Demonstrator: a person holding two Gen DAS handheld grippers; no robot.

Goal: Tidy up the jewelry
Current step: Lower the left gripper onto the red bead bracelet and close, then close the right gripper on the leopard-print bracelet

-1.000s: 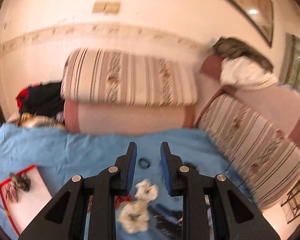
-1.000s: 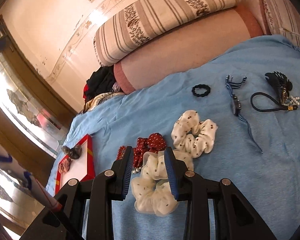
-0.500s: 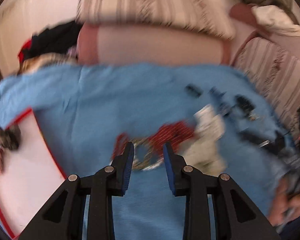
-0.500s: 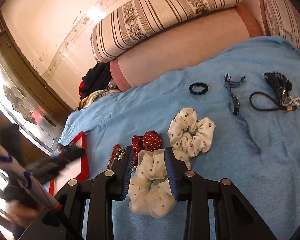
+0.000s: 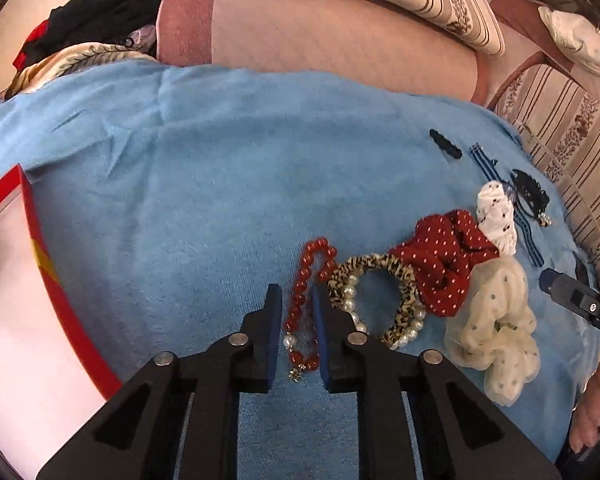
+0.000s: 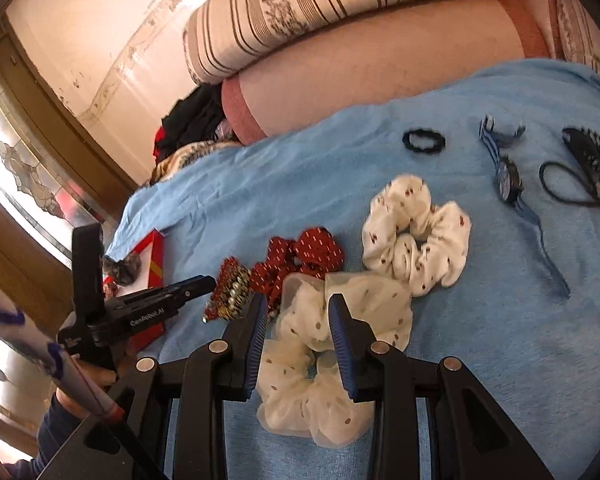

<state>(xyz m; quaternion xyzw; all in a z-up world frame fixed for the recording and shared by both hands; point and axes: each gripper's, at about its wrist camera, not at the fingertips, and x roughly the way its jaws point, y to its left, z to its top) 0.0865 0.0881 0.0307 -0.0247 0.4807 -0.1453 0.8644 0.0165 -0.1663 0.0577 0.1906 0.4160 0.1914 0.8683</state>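
Observation:
My left gripper point(image 5: 296, 296) is open, its jaws astride a red bead bracelet point(image 5: 306, 280) lying on the blue blanket point(image 5: 220, 200). A leopard and pearl hair band point(image 5: 374, 296) lies just right of it, then a red dotted scrunchie point(image 5: 446, 260). My right gripper point(image 6: 298, 308) is open, its jaws on either side of a cream sheer scrunchie point(image 6: 332, 344). A white scrunchie point(image 6: 416, 232) lies beyond it. A red-rimmed white tray point(image 5: 16, 300) sits at the left, holding a dark scrunchie point(image 6: 122, 268).
A black hair tie point(image 6: 424, 142), a blue watch point(image 6: 508, 178) and a black tasselled cord point(image 6: 584, 176) lie at the far right. Striped cushions point(image 6: 340, 12) and a pink bolster point(image 5: 320, 32) back the blanket. Clothes point(image 5: 100, 20) are piled far left.
My left gripper has swung down and come over the red bead bracelet. My right gripper has moved forward so the cream scrunchie lies between its jaws.

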